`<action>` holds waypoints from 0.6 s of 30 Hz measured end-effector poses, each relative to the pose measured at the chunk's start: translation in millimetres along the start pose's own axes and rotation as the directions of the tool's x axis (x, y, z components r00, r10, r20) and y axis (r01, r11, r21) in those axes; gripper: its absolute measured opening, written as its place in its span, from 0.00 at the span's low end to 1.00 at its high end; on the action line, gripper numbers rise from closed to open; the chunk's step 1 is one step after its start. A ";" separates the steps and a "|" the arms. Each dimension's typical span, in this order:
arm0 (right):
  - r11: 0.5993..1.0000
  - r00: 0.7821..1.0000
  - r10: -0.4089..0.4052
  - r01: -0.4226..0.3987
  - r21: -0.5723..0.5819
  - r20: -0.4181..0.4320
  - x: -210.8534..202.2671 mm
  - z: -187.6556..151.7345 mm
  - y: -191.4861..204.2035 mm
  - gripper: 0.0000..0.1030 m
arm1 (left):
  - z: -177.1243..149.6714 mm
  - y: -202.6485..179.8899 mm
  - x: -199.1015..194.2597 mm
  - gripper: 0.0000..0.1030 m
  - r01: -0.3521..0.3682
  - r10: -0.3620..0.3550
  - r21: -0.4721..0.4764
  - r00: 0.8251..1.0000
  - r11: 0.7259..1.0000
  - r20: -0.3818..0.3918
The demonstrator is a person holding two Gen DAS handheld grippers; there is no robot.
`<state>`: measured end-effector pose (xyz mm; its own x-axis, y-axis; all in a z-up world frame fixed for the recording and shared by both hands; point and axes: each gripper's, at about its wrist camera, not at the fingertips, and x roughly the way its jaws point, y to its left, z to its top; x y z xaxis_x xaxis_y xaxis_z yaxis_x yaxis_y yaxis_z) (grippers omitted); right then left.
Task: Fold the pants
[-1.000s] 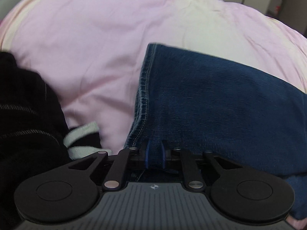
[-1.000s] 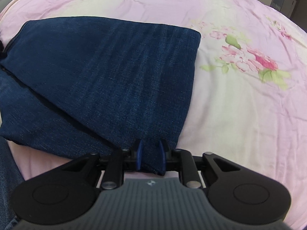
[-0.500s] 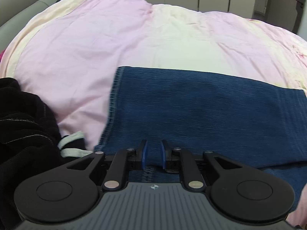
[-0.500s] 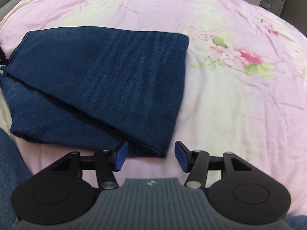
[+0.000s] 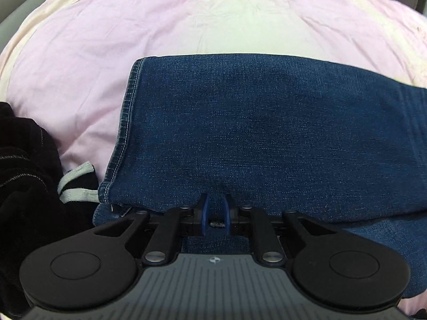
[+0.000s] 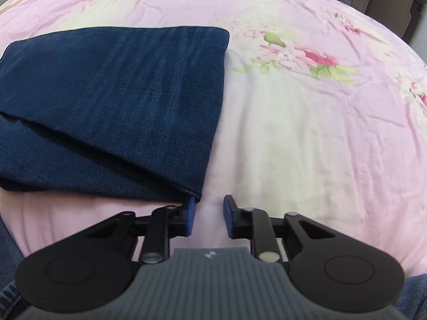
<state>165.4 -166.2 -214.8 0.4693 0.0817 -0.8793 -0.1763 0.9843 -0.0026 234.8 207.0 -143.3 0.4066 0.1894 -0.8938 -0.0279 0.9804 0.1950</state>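
Pants (image 5: pixel 267 133), dark blue denim, lie folded on a pink floral bedspread (image 6: pixel 307 133), directly ahead of both claws. Left of the left claw (image 5: pixel 214 208) sits a heap of black clothing (image 5: pixel 24 186) with a grey-white band; the stitched hem of the pants runs just to the claw's upper left. This claw's blue fingers stand nearly together with a fold of the denim edge pinched between them. From the right claw (image 6: pixel 207 214), the folded stack spreads ahead and to the left, its near corner just touching the left finger (image 6: pixel 190 213); bare bedspread lies ahead and to the right. The right claw's jaws are closing with nothing between them, only bedspread showing through the gap. Risks, as judged: a pull by the left claw alone could drag the top layer askew, since the right corner is free; the closing right claw could catch the corner or bedspread and rumple the fold. Hidden: the layers beneath the top panel, and the pants' near edge behind the left claw's body.
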 end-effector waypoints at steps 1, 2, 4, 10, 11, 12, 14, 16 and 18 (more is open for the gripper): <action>1.000 1.000 -0.015 0.014 -0.005 -0.013 -0.8 -4.2 -1.8 0.00 | 0.6 -2.9 -2.8 0.18 -0.020 0.020 0.012 1.000 1.000 -0.005; 0.999 0.999 -0.038 0.038 0.000 -0.023 1.8 -6.6 -5.4 0.00 | 0.8 -6.4 -5.7 0.18 -0.052 0.052 0.030 0.999 0.998 -0.007; 0.998 0.999 0.009 -0.006 0.064 -0.038 -4.4 -9.4 -21.5 0.00 | -0.1 -14.0 -15.8 0.18 -0.090 0.088 0.074 0.996 0.993 0.018; 0.975 0.986 0.165 -0.166 0.148 0.020 -31.7 8.4 -54.0 0.21 | -1.5 -32.4 -62.7 0.19 0.119 -0.147 0.182 0.978 0.976 0.150; 0.968 0.982 0.185 -0.188 0.164 0.033 -34.6 13.2 -57.9 0.35 | -0.3 -40.5 -69.8 0.19 0.143 -0.184 0.229 0.969 0.963 0.165; 0.959 0.976 0.212 -0.217 0.183 0.046 -36.2 21.0 -60.5 0.37 | 0.4 -49.8 -76.0 0.18 0.160 -0.211 0.274 0.963 0.948 0.168; 0.943 0.966 0.249 -0.257 0.213 0.061 -33.9 32.5 -67.7 0.36 | 0.6 -70.2 -80.6 0.19 0.184 -0.252 0.356 0.955 0.916 0.156; 0.933 0.961 0.268 -0.276 0.231 0.068 -27.5 43.5 -72.3 0.36 | 2.2 -90.5 -79.1 0.19 0.193 -0.277 0.435 0.951 0.879 0.139; 0.924 0.956 0.284 -0.292 0.246 0.069 -24.5 51.1 -70.7 0.36 | 6.6 -105.3 -69.9 0.19 0.177 -0.276 0.498 0.952 0.849 0.131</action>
<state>210.7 -229.8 -168.7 0.4586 0.3685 -0.8086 -0.0874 0.9242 0.3717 215.4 90.2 -98.8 0.5144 -0.0972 -0.8520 0.5036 0.8384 0.2084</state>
